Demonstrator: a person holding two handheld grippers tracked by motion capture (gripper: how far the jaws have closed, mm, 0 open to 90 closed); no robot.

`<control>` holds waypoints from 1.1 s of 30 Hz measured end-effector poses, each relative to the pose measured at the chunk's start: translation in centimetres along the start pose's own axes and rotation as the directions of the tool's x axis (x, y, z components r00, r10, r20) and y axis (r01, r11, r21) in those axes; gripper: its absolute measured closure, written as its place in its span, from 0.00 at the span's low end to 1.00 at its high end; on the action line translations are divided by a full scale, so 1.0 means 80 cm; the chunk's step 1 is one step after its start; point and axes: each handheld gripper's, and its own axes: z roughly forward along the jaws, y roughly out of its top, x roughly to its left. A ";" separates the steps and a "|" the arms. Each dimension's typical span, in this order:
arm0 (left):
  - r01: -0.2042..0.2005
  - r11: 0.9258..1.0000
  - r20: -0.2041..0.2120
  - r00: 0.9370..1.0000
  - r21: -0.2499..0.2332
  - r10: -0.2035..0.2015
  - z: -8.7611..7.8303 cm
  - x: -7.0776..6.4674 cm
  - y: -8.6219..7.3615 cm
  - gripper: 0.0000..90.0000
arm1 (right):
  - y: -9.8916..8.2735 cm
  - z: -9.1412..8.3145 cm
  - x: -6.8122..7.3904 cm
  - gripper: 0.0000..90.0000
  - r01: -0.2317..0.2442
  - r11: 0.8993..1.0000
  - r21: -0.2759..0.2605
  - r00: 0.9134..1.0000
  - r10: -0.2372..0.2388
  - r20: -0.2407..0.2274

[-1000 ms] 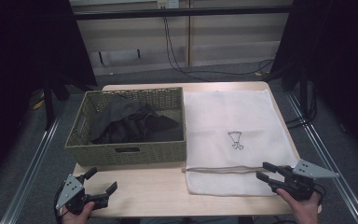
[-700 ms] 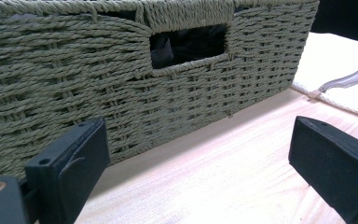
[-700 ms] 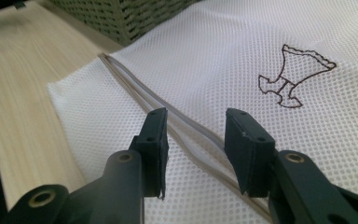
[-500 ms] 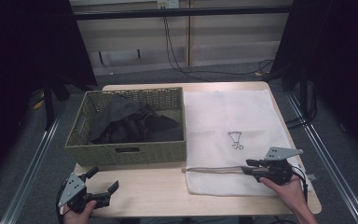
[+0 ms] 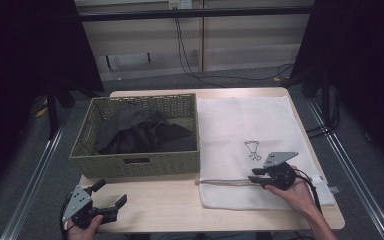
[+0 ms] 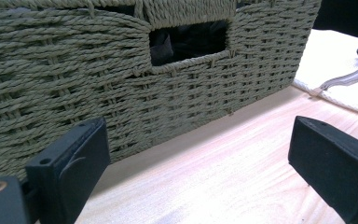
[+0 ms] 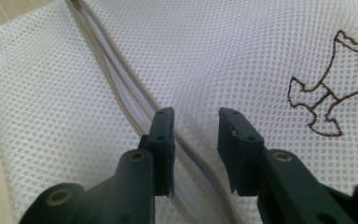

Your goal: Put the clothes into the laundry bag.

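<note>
High view sat above the table's (image 5: 180,205) near edge, looking forward and down over everything. Left gripper view hugged the tabletop at the near-left corner, facing the basket's (image 6: 121,93) front wall up close. Right gripper view hovered right over the mesh bag (image 7: 242,56). All three caught the bag's zipper (image 7: 121,88).

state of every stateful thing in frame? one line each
mesh bag: lying flat on the table, zipper looks shut
basket: upright, no lid, dark clothes piled inside
left gripper: open, nothing between the jaws, off the table's near edge
right gripper: jaws have just been closing, a gap is left, zipper strip runs between them, not yet pinched
</note>
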 end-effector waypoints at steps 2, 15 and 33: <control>0.001 1.000 0.002 1.000 0.001 -0.001 0.001 0.000 0.000 0.06 | -0.001 0.003 -0.001 0.76 0.002 1.000 0.002 1.000 -0.002 -0.006; 0.002 1.000 -0.002 1.000 0.008 -0.002 0.000 0.003 -0.001 0.06 | -0.002 0.019 -0.004 0.51 0.033 0.998 0.048 0.999 -0.031 -0.029; 0.015 1.000 0.006 1.000 0.005 -0.015 -0.002 0.006 -0.002 0.06 | -0.001 0.020 -0.012 0.87 0.014 0.999 0.037 0.999 -0.013 -0.040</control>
